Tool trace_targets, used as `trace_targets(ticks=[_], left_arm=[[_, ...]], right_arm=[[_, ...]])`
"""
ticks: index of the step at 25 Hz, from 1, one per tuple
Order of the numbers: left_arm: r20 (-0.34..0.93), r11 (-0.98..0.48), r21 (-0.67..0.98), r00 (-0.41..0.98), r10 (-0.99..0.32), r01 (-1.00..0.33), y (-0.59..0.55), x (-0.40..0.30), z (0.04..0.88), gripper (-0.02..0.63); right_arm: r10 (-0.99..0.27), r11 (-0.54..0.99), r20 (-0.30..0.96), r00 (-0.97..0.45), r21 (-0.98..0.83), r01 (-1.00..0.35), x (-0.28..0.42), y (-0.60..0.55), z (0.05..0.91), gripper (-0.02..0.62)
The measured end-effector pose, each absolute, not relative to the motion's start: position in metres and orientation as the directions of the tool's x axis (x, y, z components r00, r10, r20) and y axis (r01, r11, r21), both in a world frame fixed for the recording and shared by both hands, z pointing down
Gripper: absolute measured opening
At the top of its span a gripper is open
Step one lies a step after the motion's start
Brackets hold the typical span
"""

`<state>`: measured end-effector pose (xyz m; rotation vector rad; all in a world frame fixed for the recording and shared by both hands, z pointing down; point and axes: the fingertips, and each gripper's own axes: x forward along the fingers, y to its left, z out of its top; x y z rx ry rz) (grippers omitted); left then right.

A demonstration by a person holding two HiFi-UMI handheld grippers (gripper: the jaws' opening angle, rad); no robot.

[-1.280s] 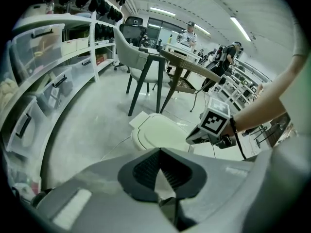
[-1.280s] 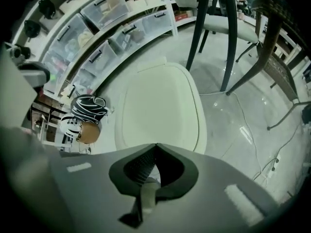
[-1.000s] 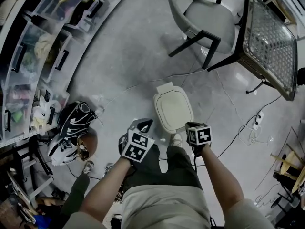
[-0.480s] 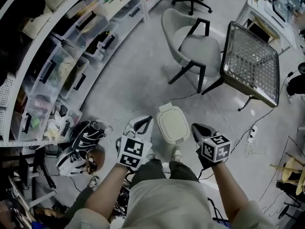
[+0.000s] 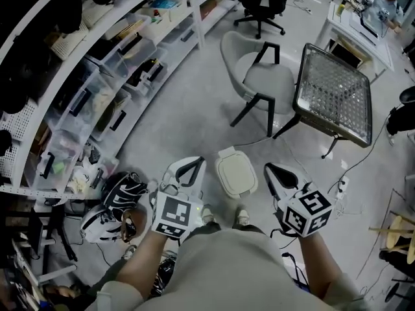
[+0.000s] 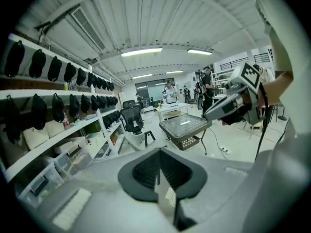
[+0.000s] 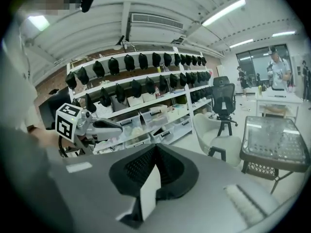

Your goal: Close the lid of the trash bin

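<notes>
Lid (image 5: pixel 237 173) apparently flat, long axis forward

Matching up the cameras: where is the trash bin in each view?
Head view: trash bin, lower centre, on the floor.
Left gripper view: not in it.
Right gripper view: not in it.
Shared landmark: mesh-top table, in all three views.

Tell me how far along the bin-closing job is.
Done: the trash bin lid lies flat and shut, seen from above. In hand: nothing; the left gripper and right gripper are both shut and empty, pointing out at the room. Left: nothing visible.
</notes>
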<state>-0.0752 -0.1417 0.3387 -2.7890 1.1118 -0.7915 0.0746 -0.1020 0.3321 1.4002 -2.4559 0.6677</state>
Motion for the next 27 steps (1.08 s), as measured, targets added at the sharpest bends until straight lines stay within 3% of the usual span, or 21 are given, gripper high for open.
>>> trace_targets(ticks=[27], left_arm=[[0.348, -0.698, -0.240, 0.611, -0.711, -0.675, -0.143, -0.085, 0.285, 0.003]], right_arm=[[-0.775, 0.528, 0.305, -0.554, -0.168, -0.832, 0.065, -0.104, 0.266, 0.003]])
